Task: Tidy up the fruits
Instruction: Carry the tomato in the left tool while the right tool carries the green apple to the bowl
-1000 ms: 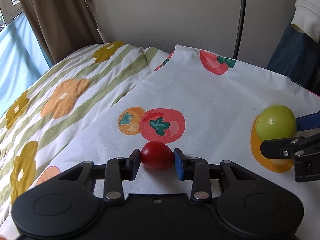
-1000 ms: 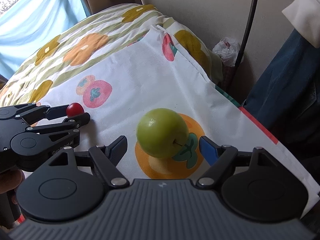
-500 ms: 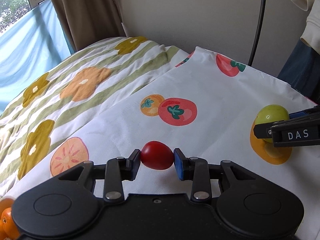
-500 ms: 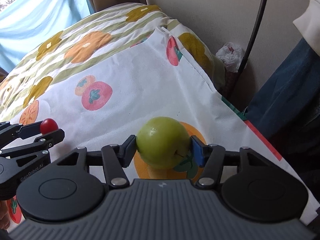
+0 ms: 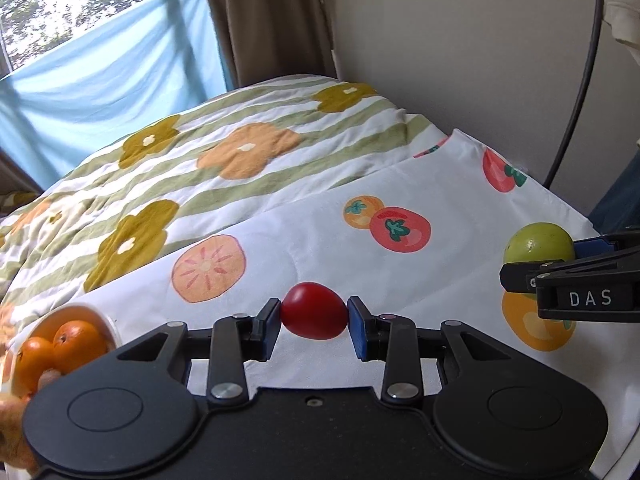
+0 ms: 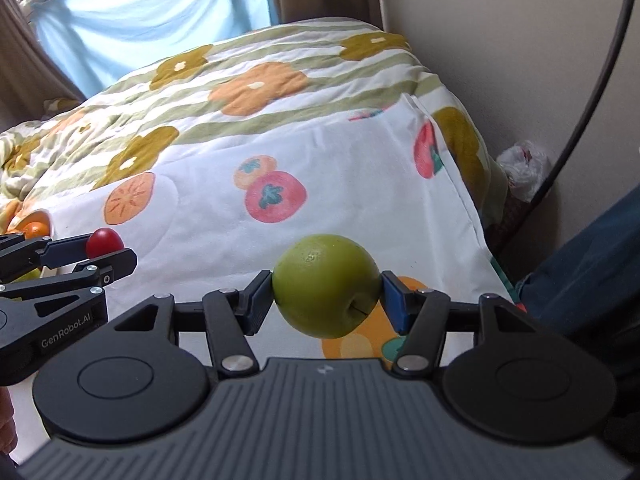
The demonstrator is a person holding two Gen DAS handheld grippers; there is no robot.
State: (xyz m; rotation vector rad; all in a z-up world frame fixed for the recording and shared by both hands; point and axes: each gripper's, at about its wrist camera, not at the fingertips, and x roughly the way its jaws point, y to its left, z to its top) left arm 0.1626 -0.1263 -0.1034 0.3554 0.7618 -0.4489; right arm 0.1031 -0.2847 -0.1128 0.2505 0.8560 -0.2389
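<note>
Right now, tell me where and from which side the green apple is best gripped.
Across its widest middle, from the sides, as the right hand-held gripper already has it: pads on opposite cheeks of the green apple. It is round and smooth; its stem dimple faces the camera, lower right, clear of both pads.

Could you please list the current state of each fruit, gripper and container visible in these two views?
Small red tomato: clamped, off the cloth.
Round green apple: clamped, off the cloth.
Left gripper: shut on the tomato.
Right gripper: jaws just closed, shut on the apple.
White bowl: upright, holding oranges.
</note>
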